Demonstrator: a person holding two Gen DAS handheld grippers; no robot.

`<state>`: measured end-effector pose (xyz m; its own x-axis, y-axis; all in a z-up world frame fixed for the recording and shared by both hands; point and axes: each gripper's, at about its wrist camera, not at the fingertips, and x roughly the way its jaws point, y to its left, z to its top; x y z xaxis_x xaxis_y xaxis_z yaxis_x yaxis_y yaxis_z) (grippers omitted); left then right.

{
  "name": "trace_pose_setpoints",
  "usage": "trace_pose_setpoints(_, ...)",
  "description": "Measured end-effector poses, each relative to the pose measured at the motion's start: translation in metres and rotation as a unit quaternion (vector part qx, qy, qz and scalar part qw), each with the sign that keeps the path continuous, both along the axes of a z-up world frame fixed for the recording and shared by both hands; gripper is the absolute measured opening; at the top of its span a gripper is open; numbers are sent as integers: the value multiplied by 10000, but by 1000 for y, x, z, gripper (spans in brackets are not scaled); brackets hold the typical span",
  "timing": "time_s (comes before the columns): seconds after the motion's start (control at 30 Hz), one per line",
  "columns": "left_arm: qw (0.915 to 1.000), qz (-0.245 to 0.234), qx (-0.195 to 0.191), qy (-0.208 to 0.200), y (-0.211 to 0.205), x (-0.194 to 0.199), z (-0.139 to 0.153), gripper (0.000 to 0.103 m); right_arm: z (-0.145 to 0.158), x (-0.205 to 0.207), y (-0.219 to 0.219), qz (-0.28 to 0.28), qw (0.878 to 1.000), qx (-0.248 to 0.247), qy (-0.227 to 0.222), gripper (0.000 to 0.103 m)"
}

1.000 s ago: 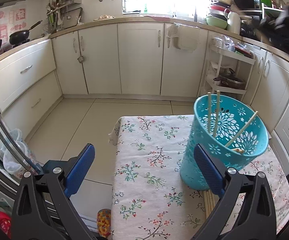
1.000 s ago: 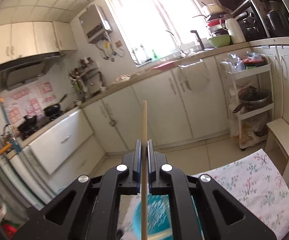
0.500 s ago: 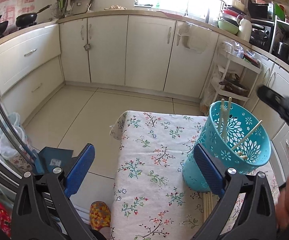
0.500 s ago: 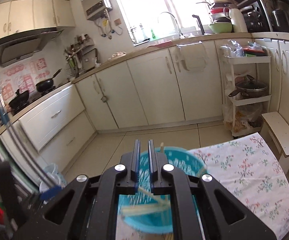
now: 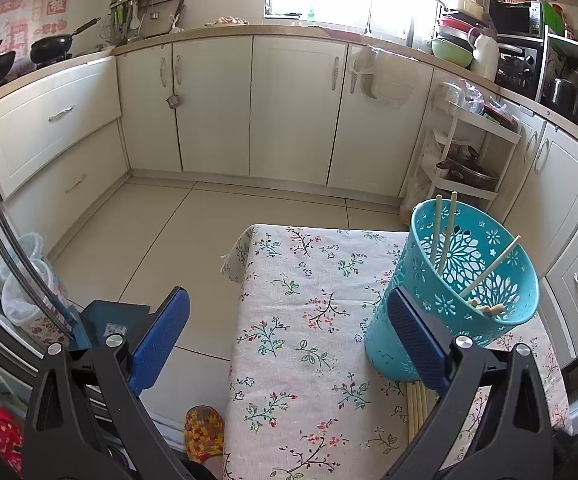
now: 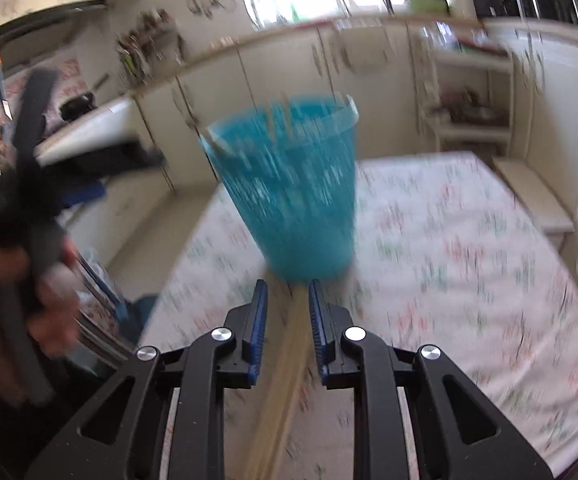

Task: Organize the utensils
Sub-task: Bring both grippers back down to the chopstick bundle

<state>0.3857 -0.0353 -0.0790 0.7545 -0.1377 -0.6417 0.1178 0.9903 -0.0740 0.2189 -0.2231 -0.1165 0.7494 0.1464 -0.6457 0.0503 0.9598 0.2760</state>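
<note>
Tablecloth point(image 5: 313, 320), floral and pale, is covering the small table we are working at, with kitchen floor point(image 5: 161, 232) dropping away past its left and far edges. Near the right side we are seeing the teal basket point(image 5: 461, 296) standing upright, now holding several chopsticks point(image 5: 447, 236): two leaning on its far wall, one slanting right, more lying low inside. A second ago our right gripper point(image 6: 287, 304) was pinching one chopstick above that basket; half a second ago the stick was dropping in. Now its jaws are parted slightly with nothing between them, and it is sweeping low toward the bundle point(image 6: 285, 376) of loose sticks lying on the cloth just in front of the basket. So one more stick is stored, and we are judging the next pick is beginning. Our left gripper point(image 5: 289, 344) is hovering spread wide and empty, its right finger just beside the basket wall. Room is open across the cloth to the left; the basket is crowding the bundle's far end.
</note>
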Motion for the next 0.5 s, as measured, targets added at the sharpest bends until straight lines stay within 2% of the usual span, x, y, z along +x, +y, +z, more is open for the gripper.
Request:
trace_pose_setpoints(0.13,10000,8,33,11,0,-1,-1,95,-28,4,-7,-116,9990,76,422,22)
trace_pose_setpoints(0.5,10000,-17,60,-16,0,-1,-1,95,-53,10,3,26,9974,-54,714,22)
